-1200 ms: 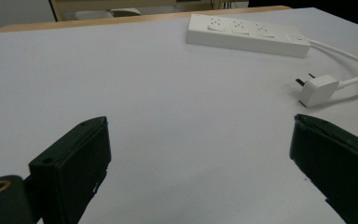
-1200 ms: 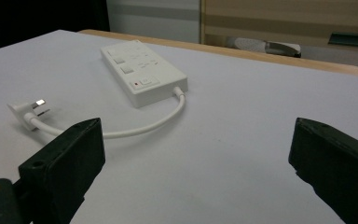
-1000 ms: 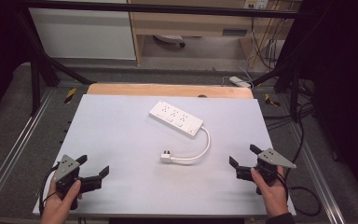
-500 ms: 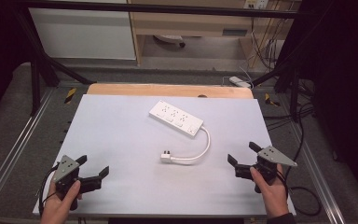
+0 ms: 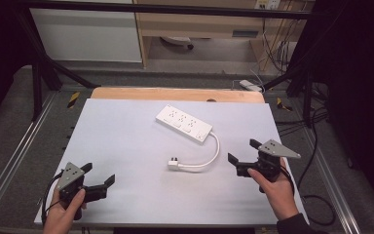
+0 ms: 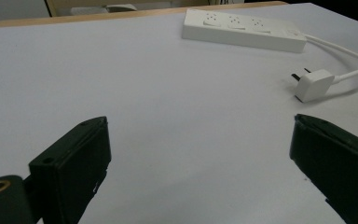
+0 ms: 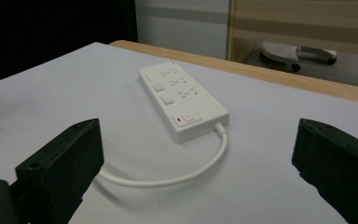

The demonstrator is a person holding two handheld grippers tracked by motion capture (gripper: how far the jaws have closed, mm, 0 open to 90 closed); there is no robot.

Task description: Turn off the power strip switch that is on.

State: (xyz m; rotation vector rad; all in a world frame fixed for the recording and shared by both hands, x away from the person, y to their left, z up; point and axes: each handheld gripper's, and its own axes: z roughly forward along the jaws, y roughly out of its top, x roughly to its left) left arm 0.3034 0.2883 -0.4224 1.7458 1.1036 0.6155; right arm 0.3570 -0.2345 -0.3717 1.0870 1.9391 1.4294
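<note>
A white power strip lies near the middle of the white table top. Its short cable curls round to a white plug lying on the table. My left gripper rests at the front left corner, open and empty, well to the left of the plug. My right gripper hovers at the right, open and empty, pointing toward the cable and strip.
A wooden strip borders the far edge of the table. Metal rails run along both sides. Beyond the table lie cables and a second white power strip on the grey floor.
My right gripper has drifted slightly left toward the cable. The left gripper and the power strip have stayed put.
</note>
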